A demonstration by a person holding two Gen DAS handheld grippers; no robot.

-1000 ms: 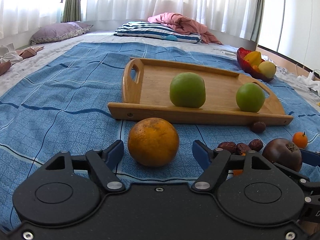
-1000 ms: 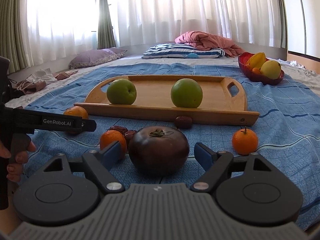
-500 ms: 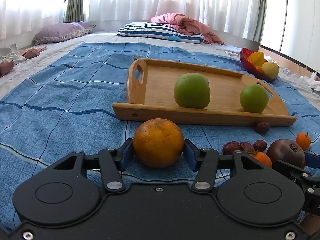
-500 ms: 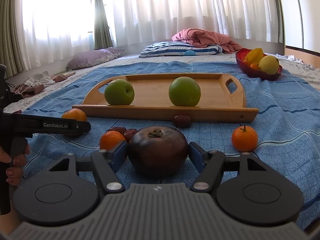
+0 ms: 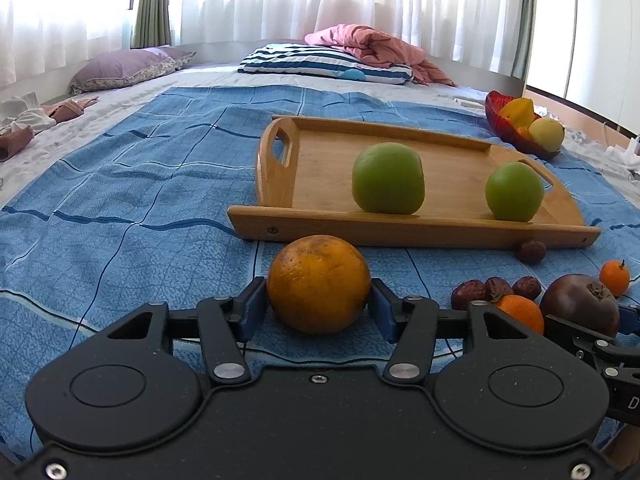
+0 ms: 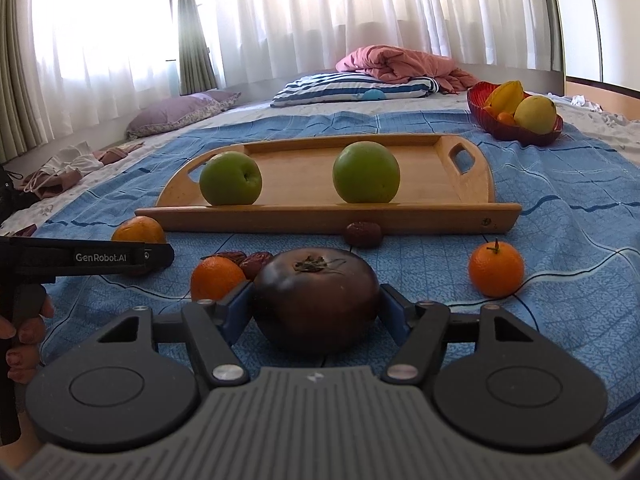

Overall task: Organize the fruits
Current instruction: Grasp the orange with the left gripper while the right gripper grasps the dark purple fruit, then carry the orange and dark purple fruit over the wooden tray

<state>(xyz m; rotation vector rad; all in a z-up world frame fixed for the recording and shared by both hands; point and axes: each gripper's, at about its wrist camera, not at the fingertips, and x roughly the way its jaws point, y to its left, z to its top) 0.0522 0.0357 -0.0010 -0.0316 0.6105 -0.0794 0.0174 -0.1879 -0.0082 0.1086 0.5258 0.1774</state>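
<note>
A large orange (image 5: 318, 280) rests on the blue bedspread, between the blue pads of my left gripper (image 5: 318, 309). The pads touch both its sides while the jaws are opening slightly. My right gripper (image 6: 316, 306) is shut on a dark purple-brown fruit (image 6: 316, 292), which also sits on the cloth. Beyond both lies a wooden tray (image 6: 320, 216) holding two green apples (image 6: 231, 178) (image 6: 366, 172). In the right wrist view, one finger of the left gripper (image 6: 160, 254) reaches in from the left, with the large orange (image 6: 138, 229) behind it.
Two small oranges (image 6: 496, 268) (image 6: 216, 278) and several brown dates (image 6: 363, 234) lie on the bedspread near the dark fruit. A red bowl (image 6: 504, 130) of yellow fruit stands at the far right. Pillows and a pink blanket lie further back. A hand (image 6: 24, 336) shows at the left edge.
Both grippers stood open around their fruits a second ago. Their jaws have since closed in, the left onto the large orange and the right onto the dark fruit. Neither hand has shifted.
</note>
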